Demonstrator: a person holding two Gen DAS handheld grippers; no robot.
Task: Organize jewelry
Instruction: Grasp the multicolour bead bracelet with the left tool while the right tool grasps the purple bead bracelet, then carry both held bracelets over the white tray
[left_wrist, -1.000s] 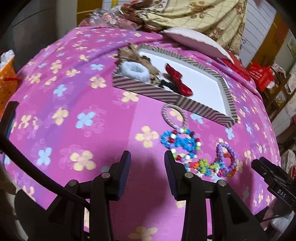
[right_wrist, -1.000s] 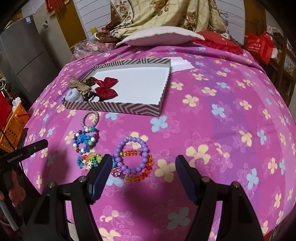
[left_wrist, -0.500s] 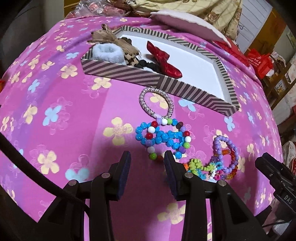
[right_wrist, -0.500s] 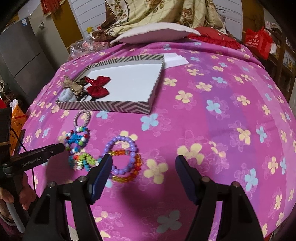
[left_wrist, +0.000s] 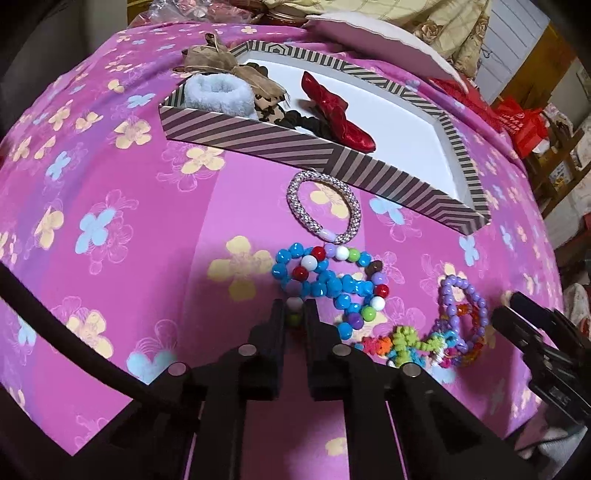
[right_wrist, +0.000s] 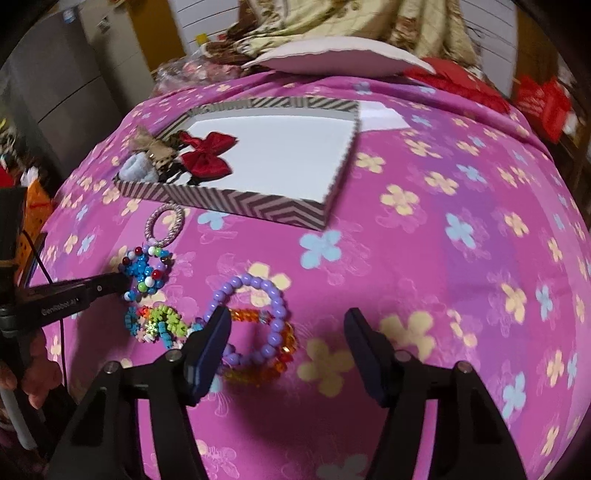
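Observation:
My left gripper (left_wrist: 294, 314) is shut on the near edge of the multicolour bead bracelet (left_wrist: 328, 282), which lies on the pink floral cloth tangled with a blue bead bracelet. In the right wrist view the same bracelet (right_wrist: 146, 267) sits at the left gripper's tip (right_wrist: 123, 282). A silver-pink rope bracelet (left_wrist: 324, 206) lies just beyond it. A purple bead bracelet (right_wrist: 258, 317) over an orange one lies before my right gripper (right_wrist: 286, 336), which is open and empty. A rainbow knotted bracelet (right_wrist: 159, 325) lies left of it.
A striped tray (left_wrist: 280, 142) with a white floor holds a red bow (left_wrist: 338, 110), a pale blue scrunchie (left_wrist: 218, 94) and brown hair ties at its left end. A white pillow (right_wrist: 332, 59) and bedding lie behind. An orange basket stands off the left edge.
My left gripper moved forward onto the multicolour bead bracelet and its fingers closed on it. My right gripper moved closer to the purple bracelet and stayed open.

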